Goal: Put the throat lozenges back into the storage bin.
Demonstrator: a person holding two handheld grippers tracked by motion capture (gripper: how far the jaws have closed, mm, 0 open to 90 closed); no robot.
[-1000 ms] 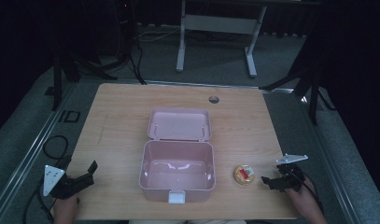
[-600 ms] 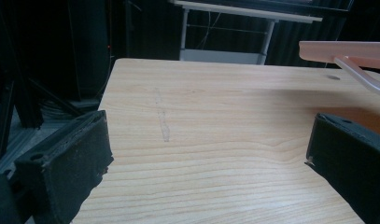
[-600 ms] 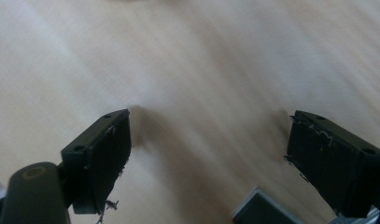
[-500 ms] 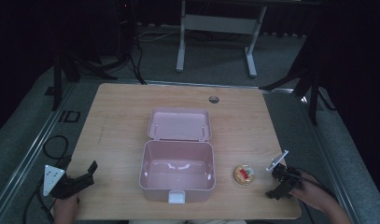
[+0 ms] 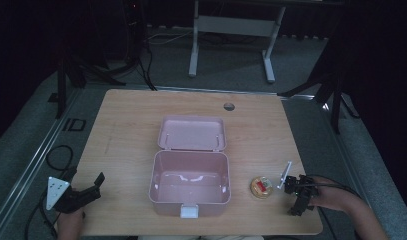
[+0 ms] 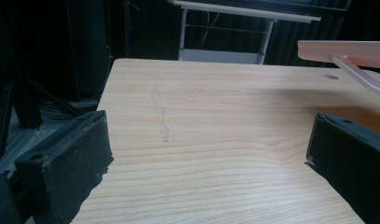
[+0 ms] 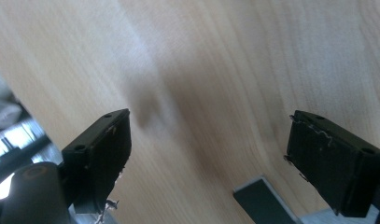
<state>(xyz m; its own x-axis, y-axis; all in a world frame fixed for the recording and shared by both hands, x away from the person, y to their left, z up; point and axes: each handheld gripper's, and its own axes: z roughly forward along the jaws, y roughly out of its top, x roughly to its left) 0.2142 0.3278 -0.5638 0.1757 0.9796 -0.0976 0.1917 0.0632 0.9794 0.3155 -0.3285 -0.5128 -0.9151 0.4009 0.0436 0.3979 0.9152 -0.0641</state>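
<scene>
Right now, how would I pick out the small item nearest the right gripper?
Start at the open pink box in the middle of the wooden table. Just to its right, before the right gripper, lies a small round object, golden with a red centre, the only round, flat thing there.

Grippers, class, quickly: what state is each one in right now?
Left gripper: open, holding nothing, over bare table.
Right gripper: open, holding nothing, tilted over the table.

the small round item's (image 5: pixel 261 187) contents are too small to tell.
</scene>
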